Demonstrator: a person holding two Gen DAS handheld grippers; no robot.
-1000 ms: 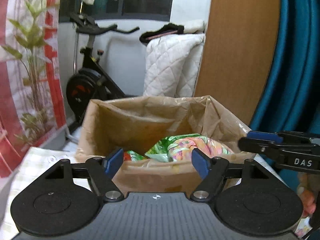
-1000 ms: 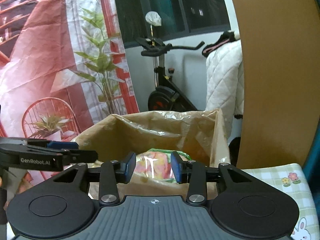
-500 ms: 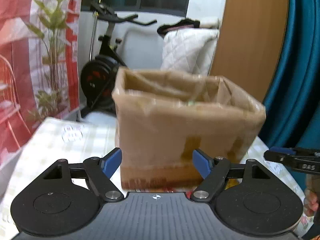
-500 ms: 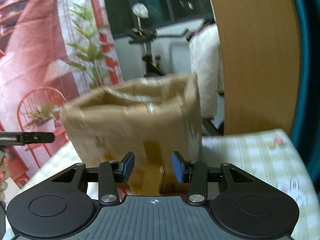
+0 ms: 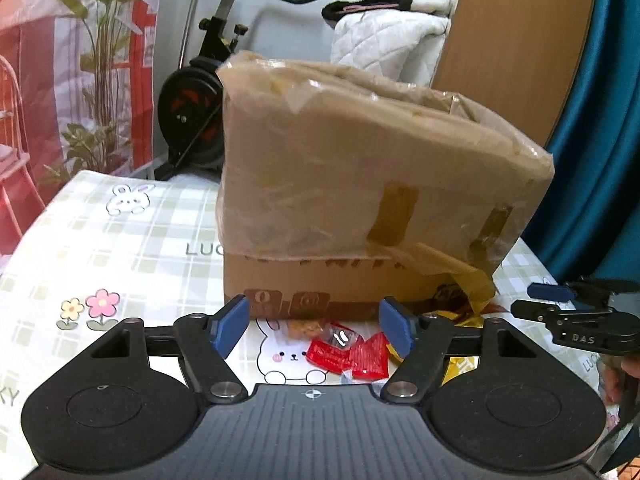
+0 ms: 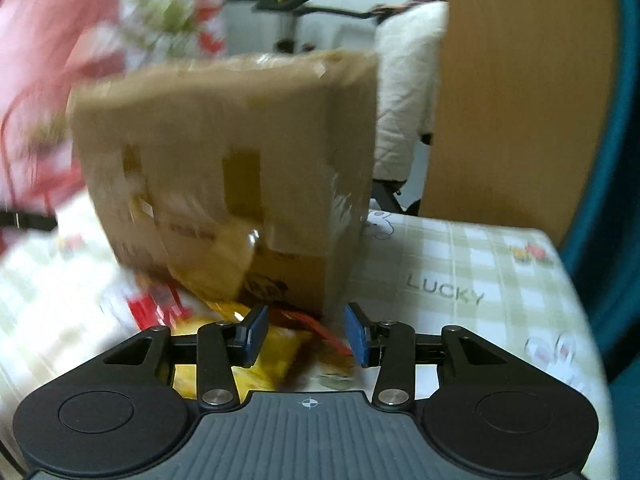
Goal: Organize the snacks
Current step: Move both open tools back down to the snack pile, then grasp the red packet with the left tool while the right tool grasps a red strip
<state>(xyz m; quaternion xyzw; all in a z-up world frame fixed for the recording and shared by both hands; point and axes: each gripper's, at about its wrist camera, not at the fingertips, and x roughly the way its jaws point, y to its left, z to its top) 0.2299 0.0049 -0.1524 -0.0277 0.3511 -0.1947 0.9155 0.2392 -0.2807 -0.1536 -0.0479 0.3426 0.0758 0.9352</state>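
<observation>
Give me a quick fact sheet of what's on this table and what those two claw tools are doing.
Surface: table under a checked cloth with bunnies and flowers
Container: taped cardboard box, upright
Loose snacks: red packets and a yellow packet in front of the box
Left gripper: jaws closing, nothing pressed between them, above the red packets
Right gripper: open, empty, above the yellow packet
Background: exercise bike, quilted white cover
Image quality: right view blurred

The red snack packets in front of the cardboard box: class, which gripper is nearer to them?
Left. The left gripper, jaws closing, frames the red snack packets; the right gripper sits beside them, over a yellow packet.
</observation>
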